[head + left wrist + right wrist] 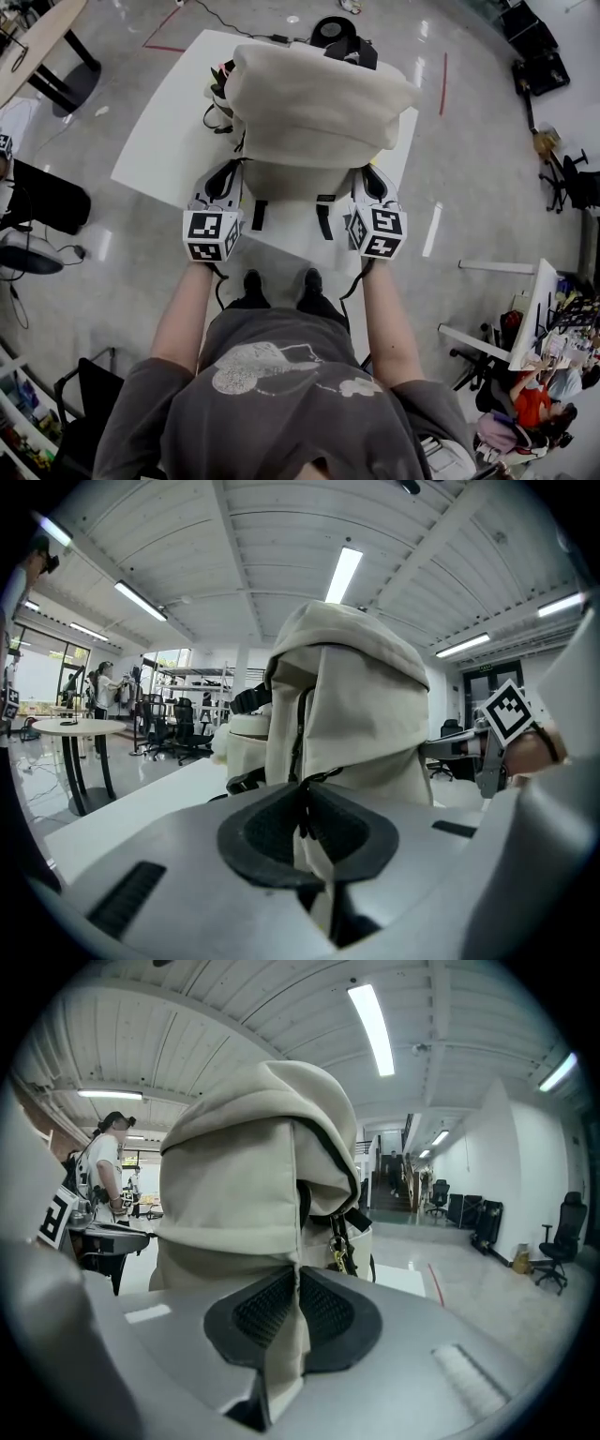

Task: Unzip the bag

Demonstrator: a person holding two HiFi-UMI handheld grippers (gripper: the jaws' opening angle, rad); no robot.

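At the white table's [159, 141] near edge, I hold the cream backpack [314, 112] by both sides.
Left gripper [305, 822] and right gripper [295, 1312] each pinch soft, floppy cloth; its dark zip line [300, 733] looks the surer hold.

No words, numbers or brand names can be read anywhere. The cube [212, 234] on the left claw [228, 176] and the cube [377, 232] on the right claw [369, 180] carry only black-and-white square patterns. The print on the person's shirt [281, 375] shows no legible lettering.
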